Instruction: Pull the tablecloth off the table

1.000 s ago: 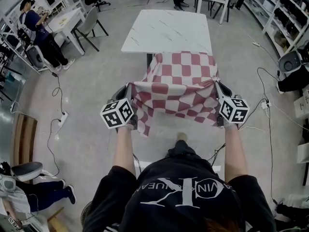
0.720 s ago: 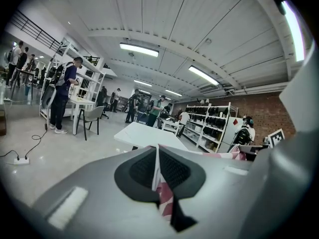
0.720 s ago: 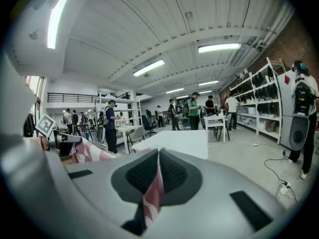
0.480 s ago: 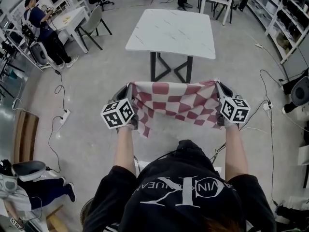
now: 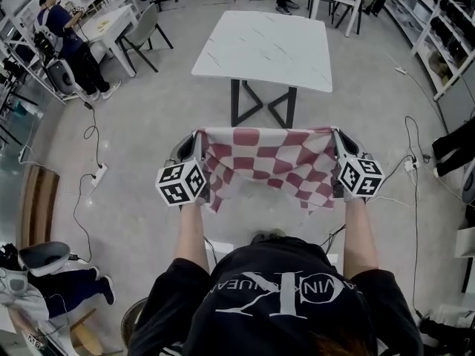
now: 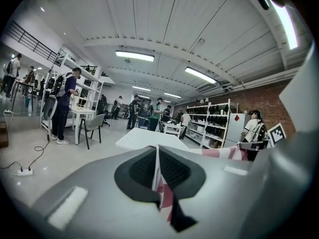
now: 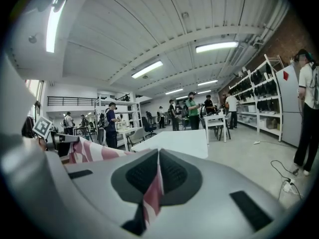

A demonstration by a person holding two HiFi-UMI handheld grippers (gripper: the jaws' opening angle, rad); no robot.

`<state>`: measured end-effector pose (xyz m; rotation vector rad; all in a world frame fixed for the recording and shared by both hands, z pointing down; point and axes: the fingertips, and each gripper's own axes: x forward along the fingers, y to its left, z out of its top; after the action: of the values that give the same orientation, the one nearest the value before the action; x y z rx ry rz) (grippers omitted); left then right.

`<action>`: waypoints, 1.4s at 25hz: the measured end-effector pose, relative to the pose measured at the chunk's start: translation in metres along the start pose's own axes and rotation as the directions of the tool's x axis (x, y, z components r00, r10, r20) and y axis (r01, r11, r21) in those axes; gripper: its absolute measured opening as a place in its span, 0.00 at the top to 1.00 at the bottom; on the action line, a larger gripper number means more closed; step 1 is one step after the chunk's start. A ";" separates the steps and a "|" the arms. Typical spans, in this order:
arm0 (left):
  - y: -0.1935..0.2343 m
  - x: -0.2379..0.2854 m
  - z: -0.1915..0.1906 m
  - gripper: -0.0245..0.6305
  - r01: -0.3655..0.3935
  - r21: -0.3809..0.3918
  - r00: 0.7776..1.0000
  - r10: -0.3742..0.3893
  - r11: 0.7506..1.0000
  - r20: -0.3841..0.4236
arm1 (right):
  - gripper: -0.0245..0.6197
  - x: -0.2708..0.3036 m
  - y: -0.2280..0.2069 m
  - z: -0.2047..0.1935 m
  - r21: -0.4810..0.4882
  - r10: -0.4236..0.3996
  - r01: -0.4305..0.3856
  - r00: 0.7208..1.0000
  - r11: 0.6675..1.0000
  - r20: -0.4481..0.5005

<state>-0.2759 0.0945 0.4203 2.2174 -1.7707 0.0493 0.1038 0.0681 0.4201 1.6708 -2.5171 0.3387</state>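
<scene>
The person wears a black short-sleeved T-shirt (image 5: 276,306) with white lettering and a large white monogram printed on its front. The sleeves end far back from the fingers, leaving the forearms bare.

The left gripper (image 5: 197,135) and the right gripper (image 5: 336,133) have smooth light-grey shells that widen back from the fingers. Behind the fingers each carries a cube faced with black-and-white square markers: the left marker cube (image 5: 182,183) and the right marker cube (image 5: 361,176).

In the gripper views, the fingers' pads (image 6: 141,169) are dark and finely dotted, set in a rounded black surround. Pale rectangular patches flank the left one and dark slots flank the right.
</scene>
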 end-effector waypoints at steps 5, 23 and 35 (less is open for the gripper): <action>-0.008 0.007 -0.002 0.95 -0.016 0.022 1.000 0.015 1.000 0.025 | 0.94 0.001 -0.010 0.006 -0.020 0.009 -0.008 1.000 1.000 0.030; -0.010 -0.001 0.028 0.94 -0.082 0.045 0.988 0.076 0.996 0.132 | 0.94 -0.002 -0.001 0.040 -0.107 0.034 -0.022 0.993 0.994 0.109; -0.016 0.002 0.046 0.94 -0.100 0.143 0.980 0.073 0.985 0.186 | 0.94 -0.002 -0.005 0.056 -0.078 0.034 -0.023 0.988 0.997 0.151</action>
<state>-0.2676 0.0839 0.3736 2.3130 -2.0224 0.0017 0.1114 0.0550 0.3661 1.6945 -2.6273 0.1198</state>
